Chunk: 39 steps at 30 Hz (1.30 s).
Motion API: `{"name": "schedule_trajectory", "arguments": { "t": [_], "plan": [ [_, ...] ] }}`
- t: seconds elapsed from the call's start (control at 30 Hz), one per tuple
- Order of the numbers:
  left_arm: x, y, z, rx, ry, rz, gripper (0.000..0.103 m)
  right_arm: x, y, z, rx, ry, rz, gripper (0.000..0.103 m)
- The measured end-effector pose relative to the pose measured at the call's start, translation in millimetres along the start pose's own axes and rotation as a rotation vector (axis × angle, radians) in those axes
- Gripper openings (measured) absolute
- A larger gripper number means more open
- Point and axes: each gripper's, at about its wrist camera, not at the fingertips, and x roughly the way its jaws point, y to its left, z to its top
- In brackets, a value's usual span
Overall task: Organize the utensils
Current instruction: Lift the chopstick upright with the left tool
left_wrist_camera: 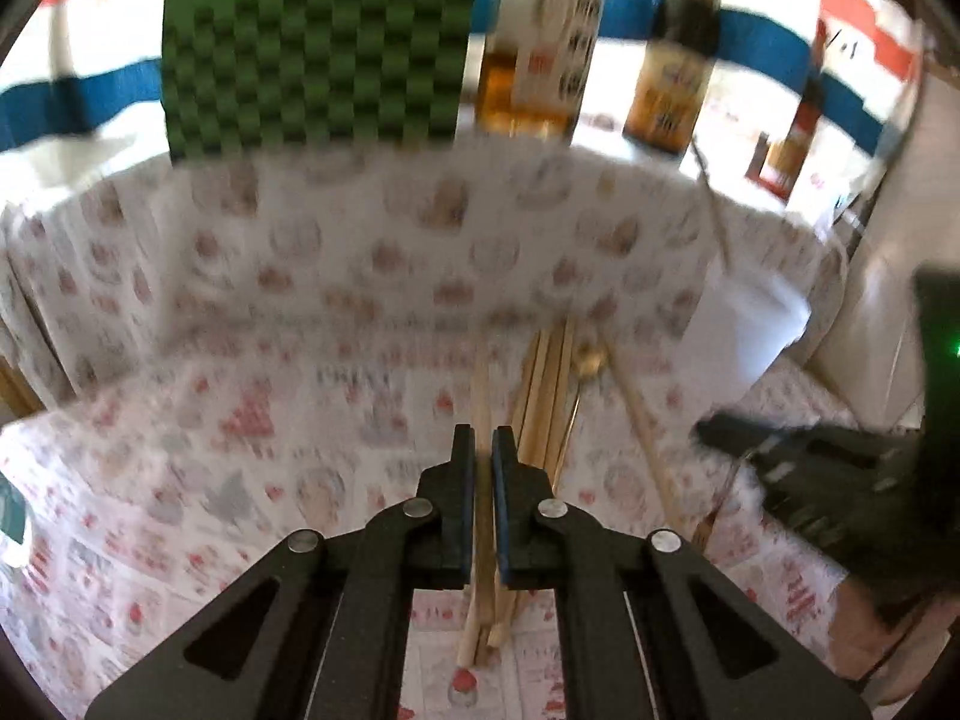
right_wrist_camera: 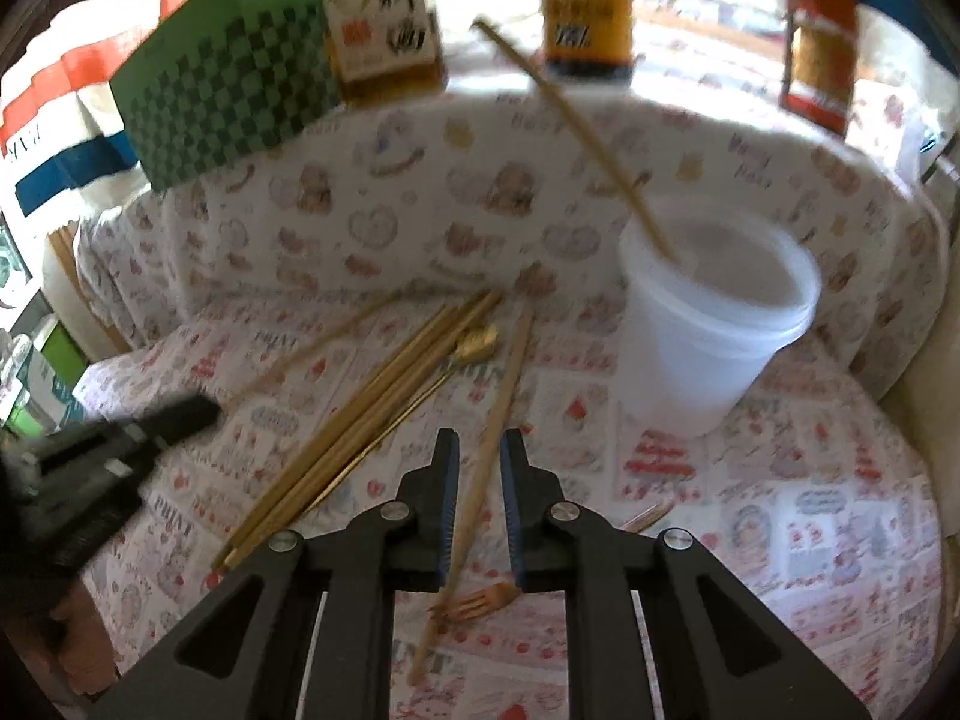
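The left gripper (left_wrist_camera: pixel 483 441) is clamped on a single chopstick (left_wrist_camera: pixel 480 402) — jaws nearly together, the pale stick running up through the slit between the pads and out past the tips. Just right of those tips lies the bundle of chopsticks (left_wrist_camera: pixel 549 384), fanned on the printed cloth (left_wrist_camera: pixel 240 450), with a gold spoon (left_wrist_camera: pixel 588 360) at its far end. Another loose stick (left_wrist_camera: pixel 645 432) slants away to the right, and beyond it, up right, stands the white cup (left_wrist_camera: pixel 750 330) with one stick (left_wrist_camera: pixel 711 204) leaning out of it. The picture is blurred, so finer detail is lost.

Over to the right gripper (right_wrist_camera: pixel 480 441) — its jaws stand a little apart, and a chopstick (right_wrist_camera: pixel 498 396) lies on the cloth in the gap between them; neither pad presses on it, so it grips nothing. Left of it is the bundle (right_wrist_camera: pixel 360 414), the spoon (right_wrist_camera: pixel 480 339) at its far end. A small wooden fork (right_wrist_camera: pixel 480 597) lies under the gripper, close to the near end of that stick. The cup (right_wrist_camera: pixel 714 324) sits ahead and to the right, its stick (right_wrist_camera: pixel 576 120) tilted back to the left. The left gripper's dark fingertips (right_wrist_camera: pixel 180 414) show at the far left.

Behind everything, on a raised ledge: a green checked box (right_wrist_camera: pixel 228 90) and three bottles (right_wrist_camera: pixel 585 12).
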Motion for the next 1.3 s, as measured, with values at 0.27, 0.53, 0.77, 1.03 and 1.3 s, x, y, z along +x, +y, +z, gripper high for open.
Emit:
{"name": "schedule_trajectory", "arguments": {
  "t": [0.27,0.53,0.77,1.03,1.3],
  "plan": [
    [-34.6,19.0,13.8,-0.079,-0.167,-0.046,0.004,32.3,10.9,-13.1,-0.033,0.081,-0.065,0.015],
    [-53.8,23.8,15.6,-0.084,-0.23,-0.036,0.004,51.1,15.3,-19.7,-0.039,0.08,-0.069,0.015],
    [-57.6,18.1,15.0,-0.055,-0.249,0.024,0.004,54.6,10.2,-16.8,-0.01,0.052,-0.096,0.009],
    [-66.9,22.5,13.5,-0.078,-0.294,0.011,0.004,20.2,-4.0,-7.4,0.073,-0.075,-0.011,0.008],
    [-91.1,26.9,12.1,-0.124,-0.412,0.0,0.004,-25.6,-3.8,2.5,0.078,-0.221,0.071,0.008]
  ]
}}
